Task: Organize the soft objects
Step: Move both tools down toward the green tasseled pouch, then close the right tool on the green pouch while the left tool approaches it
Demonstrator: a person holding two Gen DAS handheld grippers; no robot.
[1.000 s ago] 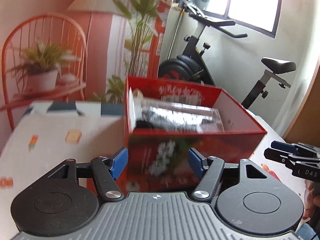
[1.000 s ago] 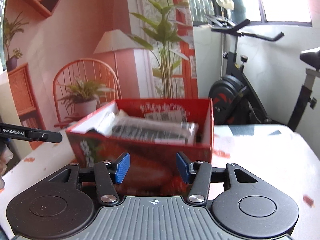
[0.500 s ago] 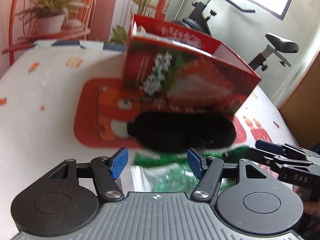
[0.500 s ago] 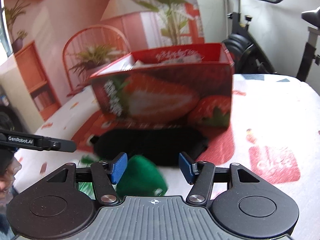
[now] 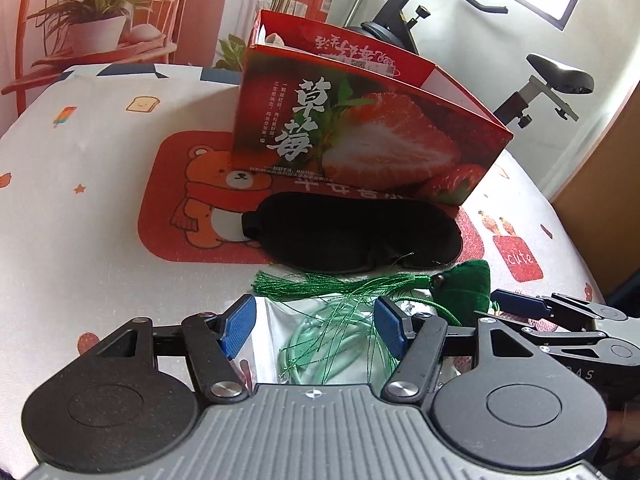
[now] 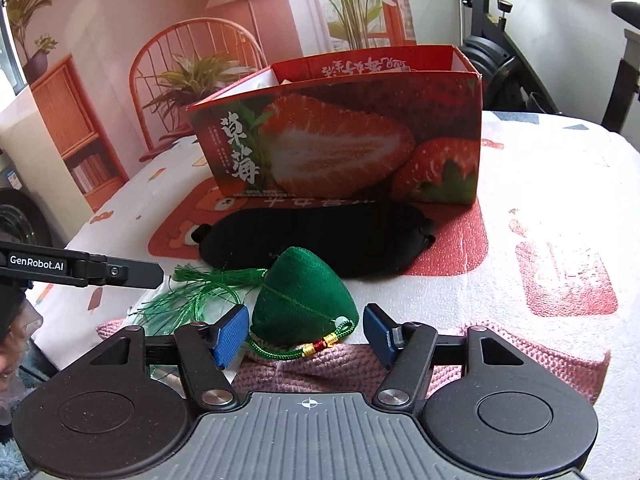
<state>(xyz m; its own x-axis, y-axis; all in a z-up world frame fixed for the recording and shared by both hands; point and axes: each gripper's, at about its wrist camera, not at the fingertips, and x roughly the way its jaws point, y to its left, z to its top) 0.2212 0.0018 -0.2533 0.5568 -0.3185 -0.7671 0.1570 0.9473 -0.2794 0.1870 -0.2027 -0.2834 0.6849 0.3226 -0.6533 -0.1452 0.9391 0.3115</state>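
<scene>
A red strawberry box [image 5: 360,136] [image 6: 340,136] stands open-topped on the table. A black eye mask [image 5: 352,236] [image 6: 320,236] lies in front of it. Nearer lies a green cone-shaped sachet [image 6: 304,304] [image 5: 464,284] with a tassel [image 5: 320,284], resting partly on a pink knitted piece [image 6: 480,356]. My right gripper [image 6: 302,332] has its jaws opening; the sachet sits between the pads, which stand just clear of it. My left gripper [image 5: 316,324] is open over a clear packet [image 5: 288,328] holding a pale green cord.
A red bear mat [image 5: 192,208] lies under the box and mask on the patterned tablecloth [image 5: 80,200]. An exercise bike [image 5: 540,80] stands behind the table. The table edge falls away at the right [image 6: 616,184].
Both views have dropped from the box's open top to the items on the table before it. The right jaws have spread wider, now around the green sachet.
</scene>
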